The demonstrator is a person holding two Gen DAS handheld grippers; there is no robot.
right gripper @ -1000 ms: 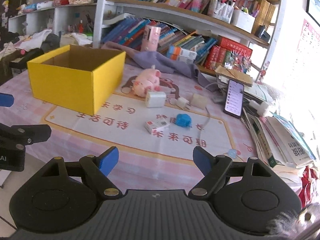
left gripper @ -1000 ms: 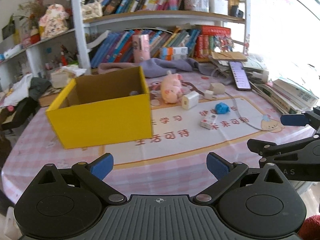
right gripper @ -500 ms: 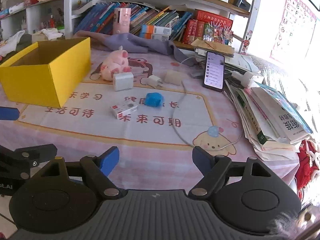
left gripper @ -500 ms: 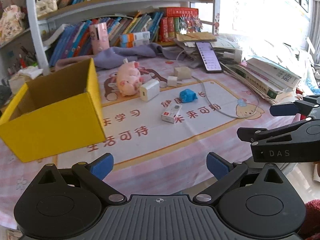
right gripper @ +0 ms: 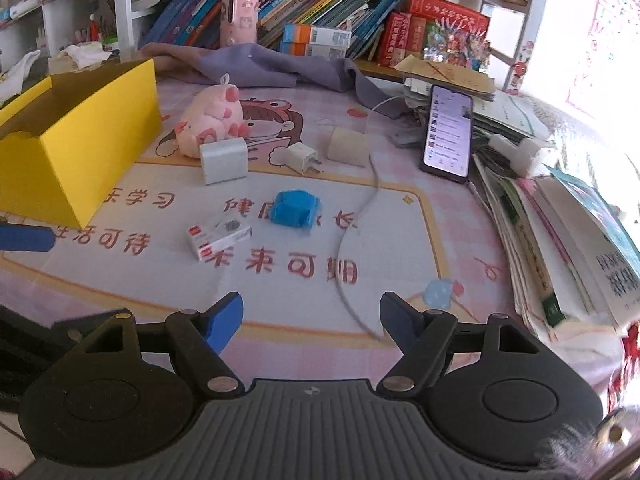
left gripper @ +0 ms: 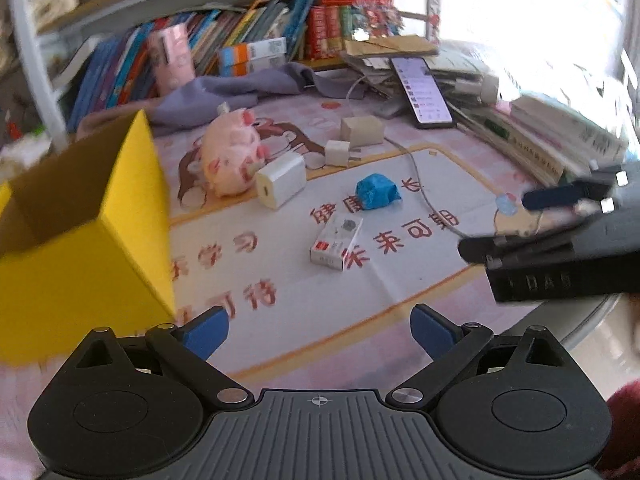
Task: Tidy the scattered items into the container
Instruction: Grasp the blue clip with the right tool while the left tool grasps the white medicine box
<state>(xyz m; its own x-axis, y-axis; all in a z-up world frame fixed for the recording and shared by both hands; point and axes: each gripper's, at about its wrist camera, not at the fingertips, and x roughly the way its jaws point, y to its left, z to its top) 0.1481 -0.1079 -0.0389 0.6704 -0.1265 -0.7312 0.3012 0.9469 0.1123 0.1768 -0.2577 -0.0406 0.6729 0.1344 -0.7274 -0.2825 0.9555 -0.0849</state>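
Because nothing is picked up yet, I keep my left gripper (left gripper: 319,330) spread and empty over the near edge of the desk (left gripper: 400,320), looking down at the printed mat. In the left wrist view the yellow box (left gripper: 100,232) stands open-topped at the left, close enough for short carries, and I judge it to be the container. The loose items lie to its right: a pink pig toy (left gripper: 232,160), a white charger block (left gripper: 282,186) touching the pig, a blue wad (left gripper: 377,191) and a small red-and-white carton (left gripper: 336,243) nearest my fingers. My right gripper (left gripper: 500,224) reaches in from the right.

In the right wrist view that right gripper (right gripper: 311,320) has nothing between its blue pads, and its jaws are closing a little. The carton (right gripper: 218,237) and the blue wad (right gripper: 296,210) lie ahead, well apart from the box (right gripper: 80,148). A white cable (right gripper: 362,220) curves right across my path and could snag. A phone (right gripper: 448,132) and the stacked books (right gripper: 560,220) crowd the right side; a small plug (right gripper: 301,157) and a beige cube (right gripper: 347,146) sit farther back.
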